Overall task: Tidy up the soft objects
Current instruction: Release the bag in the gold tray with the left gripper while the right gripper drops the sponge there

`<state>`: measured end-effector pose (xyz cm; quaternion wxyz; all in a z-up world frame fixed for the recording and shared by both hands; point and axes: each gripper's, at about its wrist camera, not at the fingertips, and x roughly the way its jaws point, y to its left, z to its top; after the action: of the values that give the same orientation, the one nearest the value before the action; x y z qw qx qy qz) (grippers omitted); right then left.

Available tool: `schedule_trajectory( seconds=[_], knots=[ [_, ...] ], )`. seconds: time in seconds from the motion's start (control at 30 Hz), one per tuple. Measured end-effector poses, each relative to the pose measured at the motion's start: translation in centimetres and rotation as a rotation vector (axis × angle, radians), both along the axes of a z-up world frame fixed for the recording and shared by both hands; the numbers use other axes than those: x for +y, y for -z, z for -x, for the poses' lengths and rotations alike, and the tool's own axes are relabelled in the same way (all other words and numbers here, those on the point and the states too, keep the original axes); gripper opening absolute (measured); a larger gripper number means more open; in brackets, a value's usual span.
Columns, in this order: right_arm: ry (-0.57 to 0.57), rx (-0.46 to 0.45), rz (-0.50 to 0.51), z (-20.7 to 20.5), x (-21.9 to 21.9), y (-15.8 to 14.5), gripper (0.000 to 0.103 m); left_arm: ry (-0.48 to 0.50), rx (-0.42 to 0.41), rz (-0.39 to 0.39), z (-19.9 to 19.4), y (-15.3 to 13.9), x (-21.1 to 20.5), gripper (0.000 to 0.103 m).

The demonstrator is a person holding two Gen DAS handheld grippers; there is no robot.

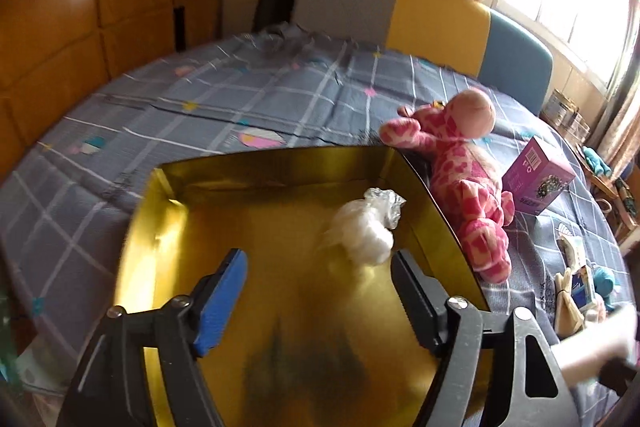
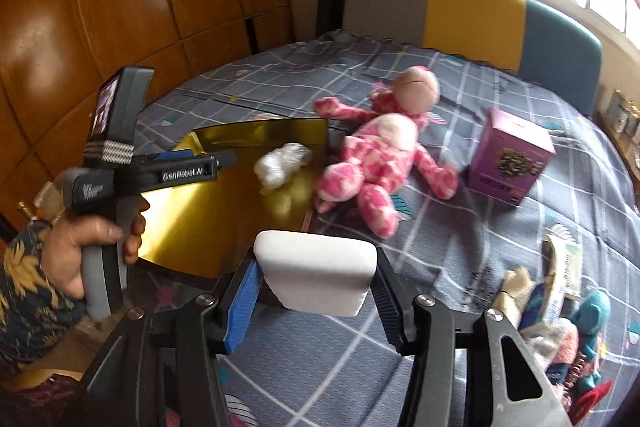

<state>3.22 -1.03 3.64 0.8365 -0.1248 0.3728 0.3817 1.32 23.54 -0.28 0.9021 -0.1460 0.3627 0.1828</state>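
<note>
While the right gripper [image 2: 316,301] clamps the white sponge block [image 2: 316,273] above the bedspread [image 2: 460,227], the left gripper [image 1: 320,299] stands wide and empty over the gold tray [image 1: 168,195]. Judged light and compressible, the block is best held across its flat sides. The bagged cotton [image 1: 366,231] lies in the tray.

Blurred heap of small toys [image 2: 560,311] at the frame's edge — purple box [image 2: 510,157] print unreadable (smeared)
</note>
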Motion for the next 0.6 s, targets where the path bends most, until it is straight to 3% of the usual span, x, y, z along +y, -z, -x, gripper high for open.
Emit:
schedule_trajectory(
  seconds=[0.1, 0.3, 0.4, 0.6],
  knots=[
    [-0.059, 0.073, -0.031, -0.3, 1.9, -0.2, 0.054, -0.022, -0.027, -0.046, 2.2, -1.0, -0.3, 0.084],
    [-0.142, 0.144, -0.023, -0.8, 6.2, -0.2, 0.054, -0.045, -0.049, -0.127, 5.6, -2.5, -1.1, 0.086],
    [-0.158, 0.184, 0.023, -1.5, 8.4, 0.7, 0.054, -0.052, -0.057, -0.163, 6.5, -3.0, -1.5, 0.087],
    [-0.160, 0.178, 0.138, -2.7, 12.7, 2.5, 0.056, -0.065, -0.071, -0.200, 7.9, -3.8, -1.6, 0.089]
  ],
)
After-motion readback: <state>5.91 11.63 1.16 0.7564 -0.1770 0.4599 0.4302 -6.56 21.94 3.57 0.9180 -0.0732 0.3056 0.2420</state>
